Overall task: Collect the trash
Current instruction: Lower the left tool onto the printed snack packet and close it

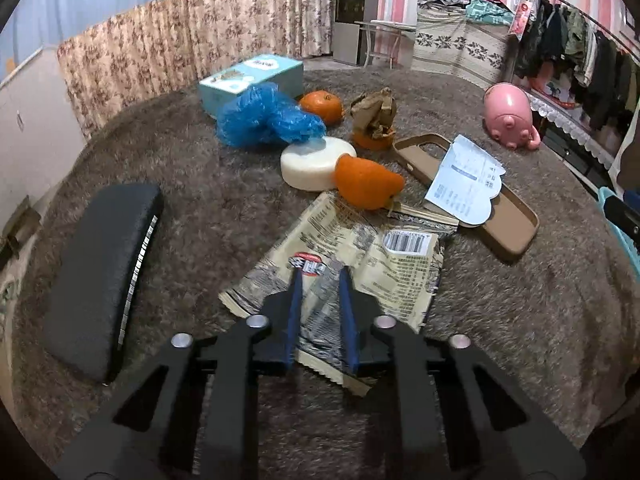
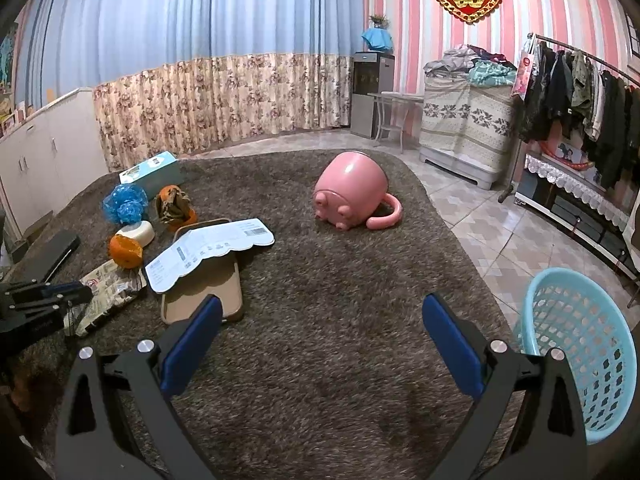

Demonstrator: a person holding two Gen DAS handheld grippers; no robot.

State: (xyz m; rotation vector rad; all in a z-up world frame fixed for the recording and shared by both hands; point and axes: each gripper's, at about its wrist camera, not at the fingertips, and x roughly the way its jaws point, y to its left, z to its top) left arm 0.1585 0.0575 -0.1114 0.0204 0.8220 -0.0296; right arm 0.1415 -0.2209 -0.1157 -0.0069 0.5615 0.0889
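Observation:
A crumpled beige snack wrapper [image 1: 380, 264] lies on the shaggy brown carpet. My left gripper [image 1: 321, 272] is shut on its near part, with the foil bunched between the blue pads. The right wrist view shows the same grip at the far left, on the wrapper [image 2: 116, 284]. Beyond it lie an orange peel [image 1: 366, 184], a blue plastic bag [image 1: 260, 114], crumpled brown paper [image 1: 374, 110] and a white paper card [image 1: 464, 184]. My right gripper [image 2: 322, 300] hangs open over bare carpet with nothing between its fingers.
A light blue basket [image 2: 580, 360] stands on the tiles at the right. On the carpet are a pink pig mug [image 2: 352, 196], a tan phone case [image 1: 508, 232], a white round block [image 1: 312, 162], a tissue box [image 1: 252, 76], an orange [image 1: 322, 106] and a black case [image 1: 100, 280].

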